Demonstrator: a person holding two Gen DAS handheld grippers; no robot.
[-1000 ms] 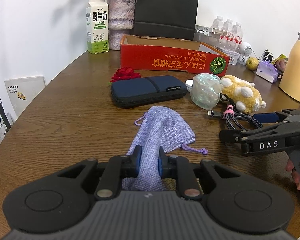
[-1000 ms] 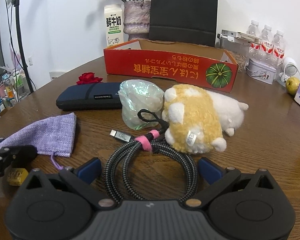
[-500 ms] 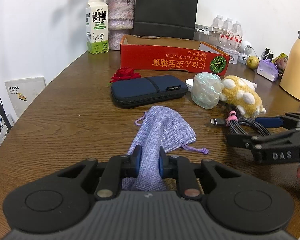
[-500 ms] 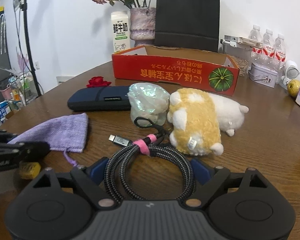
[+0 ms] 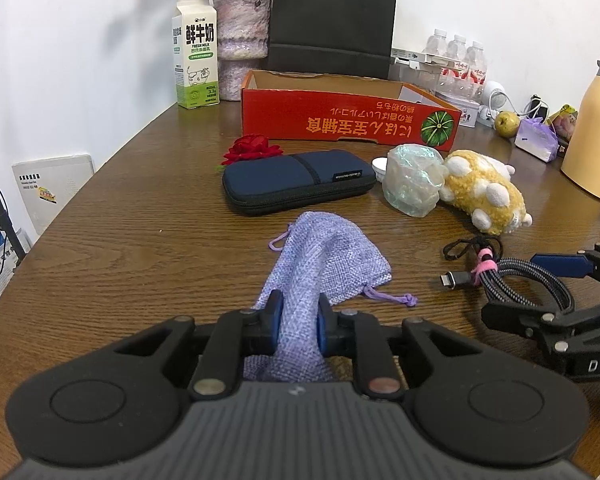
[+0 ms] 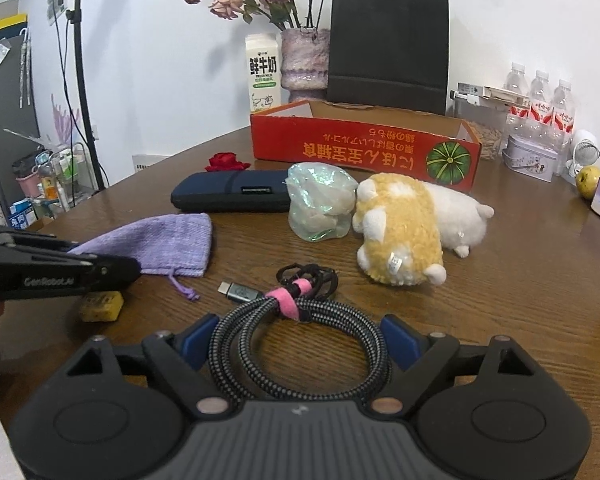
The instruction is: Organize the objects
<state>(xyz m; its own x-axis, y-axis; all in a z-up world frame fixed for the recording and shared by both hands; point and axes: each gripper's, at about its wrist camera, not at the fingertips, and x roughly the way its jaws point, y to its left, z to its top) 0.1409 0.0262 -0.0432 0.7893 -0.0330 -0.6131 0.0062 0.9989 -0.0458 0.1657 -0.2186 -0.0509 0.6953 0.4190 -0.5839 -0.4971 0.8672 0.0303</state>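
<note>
A purple drawstring pouch (image 5: 324,252) lies on the wooden table (image 5: 140,240), and my left gripper (image 5: 299,312) is shut on its near end. From the right wrist view the same left gripper (image 6: 128,264) pinches the pouch (image 6: 172,236) from the left. A coiled braided cable (image 6: 256,308) with a pink tie sits between the blue pads of my right gripper (image 6: 300,338), which press on both sides of the coil. The left wrist view shows the right gripper (image 5: 512,286) at far right, holding the cable (image 5: 528,276) just off the plush toy.
Behind stand an open red cardboard box (image 5: 340,120), a navy zip case (image 5: 296,184), a red rose (image 5: 250,148), an iridescent wrapped bundle (image 5: 414,184) and a yellow plush toy (image 5: 480,196). A small yellow block (image 6: 100,306) lies under the left gripper. Milk carton, vase and black bag line the wall.
The right gripper's jaws narrowed onto the cable coil and drew it back, away from the plush toy. The left gripper and the pouch stayed put.
</note>
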